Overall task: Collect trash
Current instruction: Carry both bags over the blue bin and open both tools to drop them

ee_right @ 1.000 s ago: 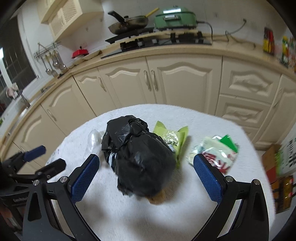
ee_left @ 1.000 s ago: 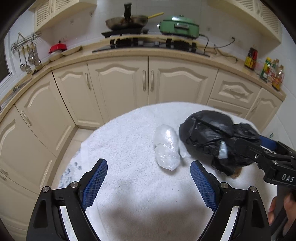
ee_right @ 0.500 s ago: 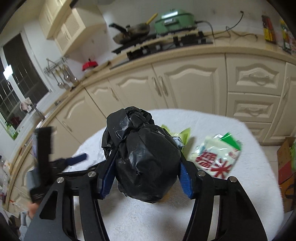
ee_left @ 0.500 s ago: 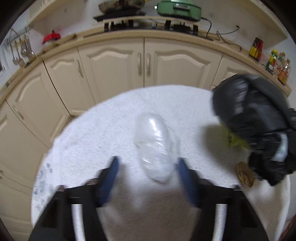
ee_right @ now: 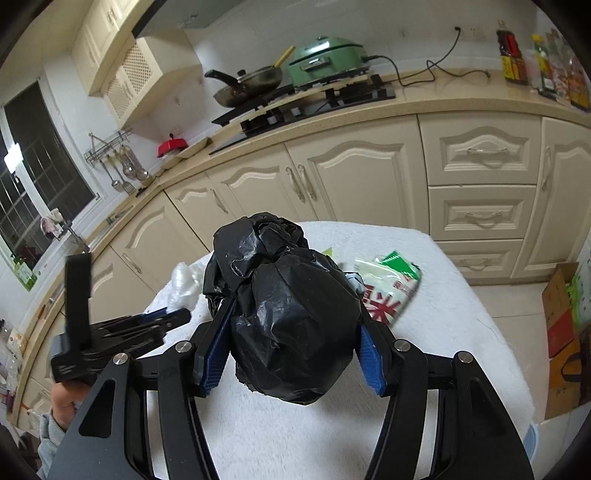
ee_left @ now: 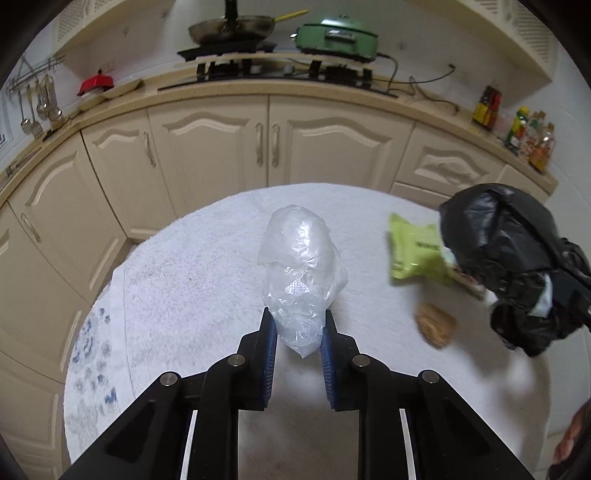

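Note:
My left gripper point(ee_left: 295, 332) is shut on the near end of a crumpled clear plastic bag point(ee_left: 301, 273) on the white-covered round table point(ee_left: 184, 280). My right gripper point(ee_right: 291, 343) is shut on a bulging black trash bag point(ee_right: 291, 314) and holds it above the table; the bag also shows at the right of the left wrist view point(ee_left: 506, 258). A lime-green snack packet point(ee_left: 413, 251) and a brown biscuit point(ee_left: 436, 325) lie on the table. A white, red and green wrapper point(ee_right: 391, 288) lies behind the black bag.
Cream kitchen cabinets point(ee_left: 269, 144) curve behind the table, with a stove, a pan point(ee_left: 232, 29) and a green electric cooker point(ee_left: 336, 37) on the counter. Cardboard boxes point(ee_right: 565, 332) stand on the floor at the right. The left gripper's body point(ee_right: 110, 332) is at the left of the right wrist view.
Both grippers closed: the left on the clear plastic bag, the right on the black trash bag. The black bag rose off the table, which uncovered the green packet and the biscuit.

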### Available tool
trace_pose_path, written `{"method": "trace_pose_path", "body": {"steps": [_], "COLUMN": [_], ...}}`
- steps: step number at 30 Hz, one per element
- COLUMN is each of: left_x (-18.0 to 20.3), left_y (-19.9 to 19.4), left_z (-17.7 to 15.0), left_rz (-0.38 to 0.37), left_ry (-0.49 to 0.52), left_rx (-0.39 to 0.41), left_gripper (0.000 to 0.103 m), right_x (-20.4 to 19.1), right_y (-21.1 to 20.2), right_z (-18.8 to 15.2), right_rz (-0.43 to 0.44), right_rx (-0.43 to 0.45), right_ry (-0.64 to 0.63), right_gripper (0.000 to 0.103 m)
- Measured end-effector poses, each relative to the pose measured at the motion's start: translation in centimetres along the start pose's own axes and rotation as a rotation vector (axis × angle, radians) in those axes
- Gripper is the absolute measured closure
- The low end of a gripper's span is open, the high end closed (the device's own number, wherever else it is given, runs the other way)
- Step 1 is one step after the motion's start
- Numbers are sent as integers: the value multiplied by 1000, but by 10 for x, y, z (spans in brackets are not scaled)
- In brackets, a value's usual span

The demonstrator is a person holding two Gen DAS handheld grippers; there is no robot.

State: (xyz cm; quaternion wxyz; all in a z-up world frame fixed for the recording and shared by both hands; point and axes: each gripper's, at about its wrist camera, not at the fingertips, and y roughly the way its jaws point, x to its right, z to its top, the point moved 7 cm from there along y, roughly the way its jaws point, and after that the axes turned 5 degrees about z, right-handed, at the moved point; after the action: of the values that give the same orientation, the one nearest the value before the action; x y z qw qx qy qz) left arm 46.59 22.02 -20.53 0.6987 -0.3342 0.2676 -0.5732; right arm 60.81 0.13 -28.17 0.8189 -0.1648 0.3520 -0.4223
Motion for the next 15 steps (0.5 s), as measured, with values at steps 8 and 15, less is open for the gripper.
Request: {"method": "trace_pose_path", "body": {"steps": [8, 15], "left_x": [79, 178], "left_y": [-61, -99], "left_z": [-16, -40], "left_rz": [-95, -251], "left_ry": [97, 201], "left_rx": [81, 77], "left_gripper": [85, 85], "right_x": [18, 74], "right_y": [-73, -174], "right_z": [-10, -29], "right_rz": [-15, -79], "right_rx": [79, 182], "right_ry": [35, 94], "right_gripper": [42, 42]}}
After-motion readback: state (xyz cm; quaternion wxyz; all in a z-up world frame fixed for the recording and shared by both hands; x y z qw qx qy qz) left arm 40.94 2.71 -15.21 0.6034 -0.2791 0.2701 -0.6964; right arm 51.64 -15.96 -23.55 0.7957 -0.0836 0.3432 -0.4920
